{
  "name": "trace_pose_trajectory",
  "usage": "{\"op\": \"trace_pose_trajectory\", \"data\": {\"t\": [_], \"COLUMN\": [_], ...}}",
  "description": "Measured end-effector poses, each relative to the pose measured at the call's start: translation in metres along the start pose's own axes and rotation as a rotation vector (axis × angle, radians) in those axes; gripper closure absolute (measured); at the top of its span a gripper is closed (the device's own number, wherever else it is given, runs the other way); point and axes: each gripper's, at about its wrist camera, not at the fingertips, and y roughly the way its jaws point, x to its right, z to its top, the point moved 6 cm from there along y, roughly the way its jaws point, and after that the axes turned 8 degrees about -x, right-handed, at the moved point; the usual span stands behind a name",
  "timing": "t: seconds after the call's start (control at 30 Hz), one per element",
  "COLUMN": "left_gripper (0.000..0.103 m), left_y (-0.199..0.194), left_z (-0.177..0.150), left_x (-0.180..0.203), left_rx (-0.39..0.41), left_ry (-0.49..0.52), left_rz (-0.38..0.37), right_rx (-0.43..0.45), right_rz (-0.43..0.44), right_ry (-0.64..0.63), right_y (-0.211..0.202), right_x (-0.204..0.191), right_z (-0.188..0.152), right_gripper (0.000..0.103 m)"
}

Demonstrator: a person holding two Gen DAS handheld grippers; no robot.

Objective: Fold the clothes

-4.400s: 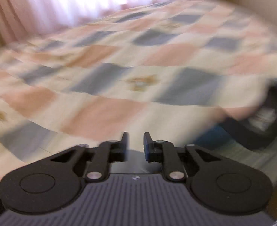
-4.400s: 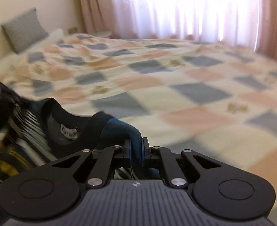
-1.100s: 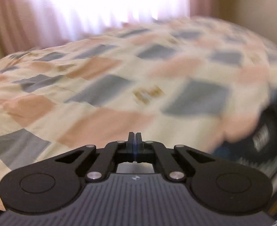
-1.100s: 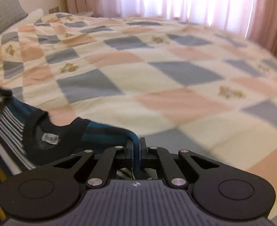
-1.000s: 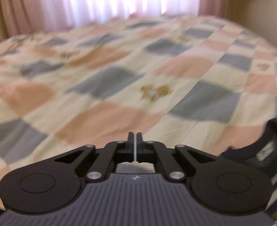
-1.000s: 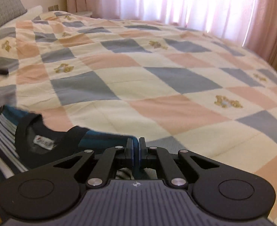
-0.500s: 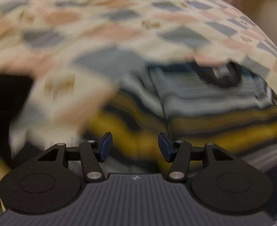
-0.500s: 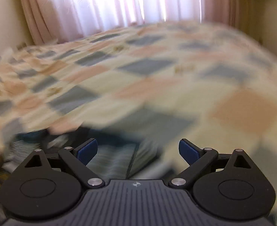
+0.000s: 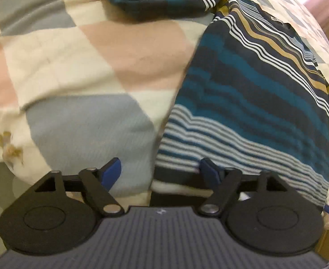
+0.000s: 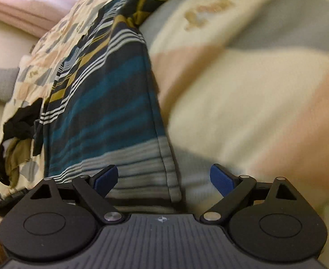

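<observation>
Two tools hang over the near hem of the striped sweater (image 9: 249,94), one at each bottom corner, and this looks like the setup for the first fold. The sweater lies spread flat on the checked quilt (image 9: 92,51) of the bed, hem nearest the cameras, collar far up the cloth, one sleeve bunched at the top of the left view.

Left tool (image 9: 162,172): its jaws are opening, blue pads well apart, and the hem's left corner sits between them with neither pad pressing on it. Nothing pinched there.

Right tool (image 10: 164,178): spread wide, the sweater's right side seam and hem corner lying in the gap, pads clear of the fabric on both sides. Empty as well.

Off to the far side in the right view, a dark crumpled garment (image 10: 18,121) waits on the quilt.

My read is that the next move calls for both tools to drop onto those corners, close on the hem, and carry it up toward the collar, keeping the edge level so the stripes stack evenly.
</observation>
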Motion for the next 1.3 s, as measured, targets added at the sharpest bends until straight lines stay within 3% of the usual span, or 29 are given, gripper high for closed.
{"op": "trace_pose_trajectory", "data": {"t": [0.27,0.3,0.33,0.37,0.4,0.43,0.47,0.53,0.63,0.7,0.77,0.83,0.9,0.93,0.97,1.03,1.13,1.3], "left_gripper": [0.029,0.034,0.057,0.088,0.088,0.090,0.090,0.090,0.094,0.094,0.093,0.093,0.087,0.079,0.078,0.078,0.078,0.072], "left_y": [0.015,0.018,0.019,0.018,0.018,0.011,0.002,-0.023,-0.038,-0.020,0.010,0.017,0.002,-0.006,-0.014,-0.030,-0.052,-0.051], "left_z": [-0.012,-0.011,-0.011,-0.010,-0.010,-0.009,-0.008,-0.010,-0.018,-0.026,-0.031,-0.031,-0.031,-0.032,-0.032,-0.029,-0.016,0.002], "left_x": [-0.010,-0.005,-0.001,0.001,0.002,0.003,0.004,0.005,0.002,-0.003,-0.007,-0.002,0.002,0.001,-0.002,-0.007,0.010,0.096], "left_rx": [-0.054,-0.065,-0.073,-0.085,-0.097,-0.094,-0.085,-0.066,-0.065,-0.114,-0.174,-0.207,-0.205,-0.214,-0.222,-0.214,-0.148,-0.056], "left_ry": [-0.008,0.011,0.047,0.069,0.090,0.114,0.144,0.196,0.271,0.247,0.242,0.256,0.300,0.321,0.326,0.285,0.203,0.186], "left_rz": [-0.146,-0.160,-0.163,-0.174,-0.185,-0.197,-0.203,-0.227,-0.198,-0.197,-0.118,-0.066,-0.045,-0.014,0.019,0.071,0.068,-0.015], "right_rx": [0.069,0.074,0.076,0.078,0.072,0.048,0.019,0.025,0.058,0.075,0.069,-0.031,-0.089,-0.115,-0.095,-0.006,0.159,0.432], "right_rz": [-0.027,-0.028,-0.020,-0.010,0.000,-0.015,-0.043,-0.045,-0.048,-0.079,-0.120,-0.187,-0.236,-0.260,-0.255,-0.269,-0.221,-0.142], "right_ry": [0.030,0.040,0.053,0.067,0.071,0.060,0.035,0.005,-0.079,-0.106,-0.065,-0.015,0.017,0.033,0.021,0.015,0.095,0.278], "right_y": [0.009,0.014,0.020,0.025,0.031,0.035,0.036,0.019,-0.025,-0.040,-0.031,0.003,0.012,0.015,0.007,-0.022,-0.072,-0.144], "right_x": [0.011,0.013,0.011,0.009,0.005,0.000,-0.006,-0.016,-0.038,-0.044,-0.031,-0.010,-0.005,-0.004,-0.006,-0.005,0.020,0.102], "right_z": [-0.028,-0.032,-0.034,-0.035,-0.035,-0.037,-0.039,-0.040,-0.038,-0.040,-0.045,-0.052,-0.049,-0.047,-0.042,-0.023,0.022,0.116], "right_gripper": [0.007,0.006,0.007,0.018,0.032,0.076,0.088,0.091,0.092,0.093,0.093,0.092,0.086,0.080,0.058,0.035,0.037,0.037]}}
